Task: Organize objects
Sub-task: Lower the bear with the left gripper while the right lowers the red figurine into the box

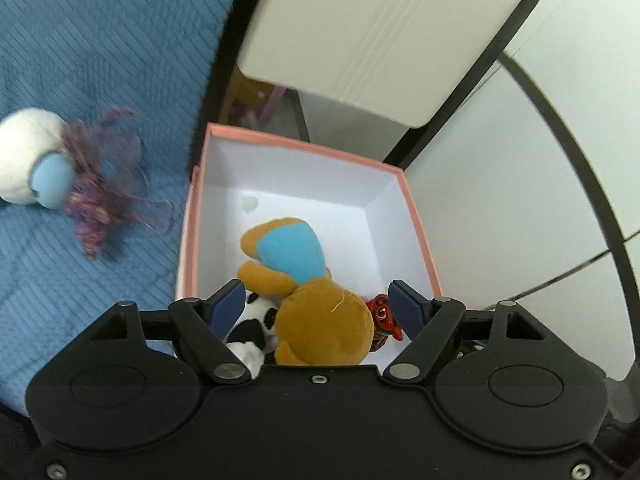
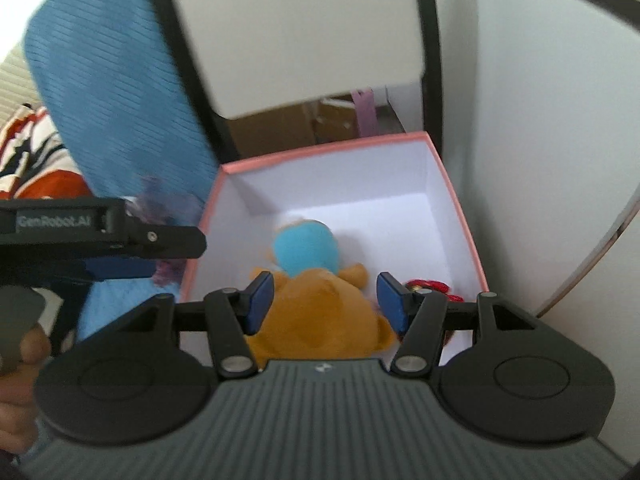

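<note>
While both claws hover above the pink-rimmed box (image 1: 304, 208), the left claw (image 1: 316, 306) and the right claw (image 2: 324, 300) each stand spread and hold nothing. Inside the box, against its near wall, lies the brown plush (image 1: 320, 320) with a turquoise patch, flanked by a black-and-white plush (image 1: 252, 320) on one side and a small red toy (image 1: 382, 314) on the other; the far half of the box floor is bare. Outside the box, on the blue bedspread (image 1: 80, 60) beyond its left wall, rests a white and purple plush (image 1: 72, 168), apparently the next item to gather. A good pickup probably means pinching its soft body centrally, lifting well clear of the pink rim, and releasing over the bare far half. A white panel (image 1: 380, 32) overhangs beyond the far wall, limiting approach there; the bedspread side offers freer passage.
</note>
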Demonstrator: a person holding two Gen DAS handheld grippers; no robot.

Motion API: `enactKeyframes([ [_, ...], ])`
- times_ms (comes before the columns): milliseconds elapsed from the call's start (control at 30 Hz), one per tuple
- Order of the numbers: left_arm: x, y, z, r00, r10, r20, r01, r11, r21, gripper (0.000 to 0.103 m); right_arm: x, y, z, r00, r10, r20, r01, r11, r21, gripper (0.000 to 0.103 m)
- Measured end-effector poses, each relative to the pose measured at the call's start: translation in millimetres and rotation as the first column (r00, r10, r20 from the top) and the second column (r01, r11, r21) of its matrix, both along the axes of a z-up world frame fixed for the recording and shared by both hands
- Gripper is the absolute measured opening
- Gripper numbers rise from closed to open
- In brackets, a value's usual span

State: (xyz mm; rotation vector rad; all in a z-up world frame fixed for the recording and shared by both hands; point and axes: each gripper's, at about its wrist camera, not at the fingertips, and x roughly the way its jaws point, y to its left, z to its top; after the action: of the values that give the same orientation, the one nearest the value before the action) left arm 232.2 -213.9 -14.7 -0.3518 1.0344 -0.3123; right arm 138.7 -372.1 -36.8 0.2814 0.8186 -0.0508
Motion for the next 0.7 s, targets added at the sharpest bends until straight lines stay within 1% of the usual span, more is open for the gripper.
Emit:
enactKeyframes([
  [167,-30.5,23.7,35.4,0.998,-0.004,0.066,0.002,1.000,0.019,0.078,-16.2,22.6,33.1,0.998,0.023,0.057,-0.023,1.000,0.004,0.060],
  [267,-47.4,39.4,52.1,0.995,0.000,0.099,-0.001,1.000,0.008,0.078,-27.0,38.1,52.3,0.995,0.044,0.093,-0.042,0.999,-0.019,0.060],
  [367,-64.4,53.8,68.0,0.991,0.001,0.132,-0.001,1.000,0.001,0.078,-39.4,53.1,68.3,0.991,0.054,0.127,-0.051,0.998,-0.021,0.060],
  [533,-89.9,75.7,91.7,0.982,-0.011,0.190,0.008,1.000,0.016,0.078,-57.2,77.2,83.9,0.985,0.071,0.158,-0.071,0.997,-0.007,0.060],
  [700,-115.6,95.9,111.7,0.970,-0.022,0.241,0.013,0.999,0.038,0.078,-70.3,102.3,93.7,0.980,0.090,0.175,-0.087,0.996,-0.023,0.060],
])
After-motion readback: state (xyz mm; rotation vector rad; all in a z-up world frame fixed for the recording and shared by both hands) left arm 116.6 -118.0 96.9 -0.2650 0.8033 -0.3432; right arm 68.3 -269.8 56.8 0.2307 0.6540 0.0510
